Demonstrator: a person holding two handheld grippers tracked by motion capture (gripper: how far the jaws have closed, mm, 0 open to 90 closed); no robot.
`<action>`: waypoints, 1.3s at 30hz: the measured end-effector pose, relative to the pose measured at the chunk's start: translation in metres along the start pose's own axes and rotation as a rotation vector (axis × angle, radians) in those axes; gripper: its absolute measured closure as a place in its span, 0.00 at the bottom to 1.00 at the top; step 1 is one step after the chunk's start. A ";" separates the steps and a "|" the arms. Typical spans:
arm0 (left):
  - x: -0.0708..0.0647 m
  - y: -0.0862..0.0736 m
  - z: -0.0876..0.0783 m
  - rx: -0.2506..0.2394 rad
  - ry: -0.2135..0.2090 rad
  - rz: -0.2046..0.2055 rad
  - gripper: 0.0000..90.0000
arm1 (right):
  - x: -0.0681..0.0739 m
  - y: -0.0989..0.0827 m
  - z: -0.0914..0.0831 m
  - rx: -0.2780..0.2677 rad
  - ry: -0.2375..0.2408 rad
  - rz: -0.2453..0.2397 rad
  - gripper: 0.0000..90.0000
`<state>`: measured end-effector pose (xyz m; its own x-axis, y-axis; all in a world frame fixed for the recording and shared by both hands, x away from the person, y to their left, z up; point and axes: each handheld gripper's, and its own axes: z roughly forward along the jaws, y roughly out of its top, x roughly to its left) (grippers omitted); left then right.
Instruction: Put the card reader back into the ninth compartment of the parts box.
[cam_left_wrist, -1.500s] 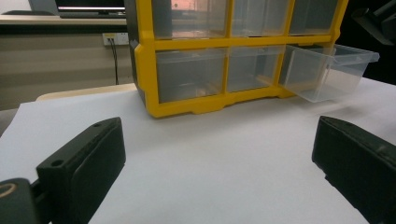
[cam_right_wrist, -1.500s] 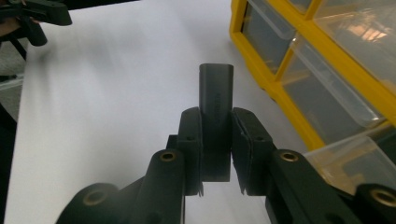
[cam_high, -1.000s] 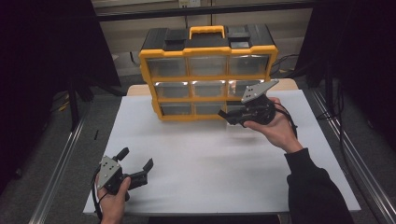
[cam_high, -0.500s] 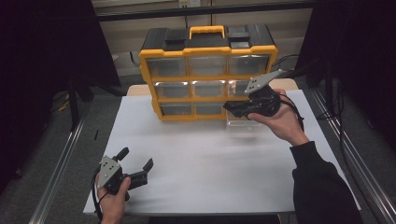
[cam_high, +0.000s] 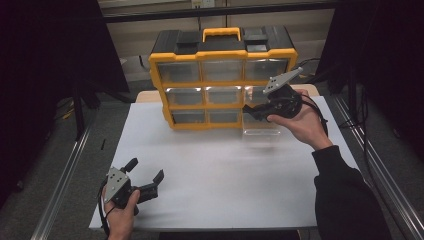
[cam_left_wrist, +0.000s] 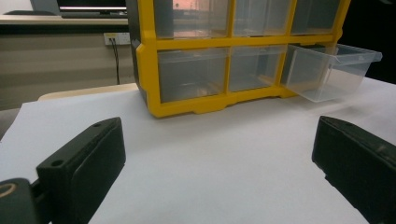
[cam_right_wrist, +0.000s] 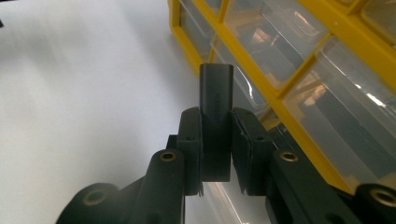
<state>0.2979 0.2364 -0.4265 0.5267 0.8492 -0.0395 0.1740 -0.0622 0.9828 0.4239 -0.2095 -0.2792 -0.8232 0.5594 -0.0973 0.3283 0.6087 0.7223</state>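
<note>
Black plastic block (cam_right_wrist: 215, 107) sits pinched upright between the pads of the right gripper (cam_right_wrist: 215, 154), sticking out well past the fingertips, so plenty of it is free to go in somewhere first. That gripper (cam_high: 257, 111) hangs in the air right in front of the yellow organizer (cam_high: 222, 55), over toward the far right part of the table (cam_high: 225, 170), jaws mostly closed on the block and aimed at the drawer faces. Just below it, the clear drawer (cam_left_wrist: 334, 70) at the bottom right of the organizer is pulled out and resting on the table, open side up. My guess is that's why the block is carried there: the drawer looks ready to take it, and holding it by its lower end leaves room to let go cleanly.

Left gripper (cam_high: 145, 185) is parked low near the near left corner of the table, well apart from everything, jaws spread wide with nothing between them (cam_left_wrist: 215, 186). Looks like it's just staying out of the way.
</note>
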 end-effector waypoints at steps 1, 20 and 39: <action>0.000 0.000 0.000 0.000 0.002 0.002 0.03 | 0.000 0.000 0.000 0.002 -0.004 0.005 0.82; 0.000 0.000 0.000 -0.001 0.001 -0.002 0.03 | -0.018 0.000 0.005 0.056 -0.045 0.024 0.82; 0.000 0.000 0.000 0.000 0.001 -0.003 0.03 | -0.027 -0.006 0.017 0.136 -0.029 0.057 0.82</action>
<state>0.2980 0.2364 -0.4267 0.5255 0.8498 -0.0420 0.1757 -0.0600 0.9826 0.4520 -0.2192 -0.2928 -0.7882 0.6103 -0.0796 0.4357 0.6447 0.6282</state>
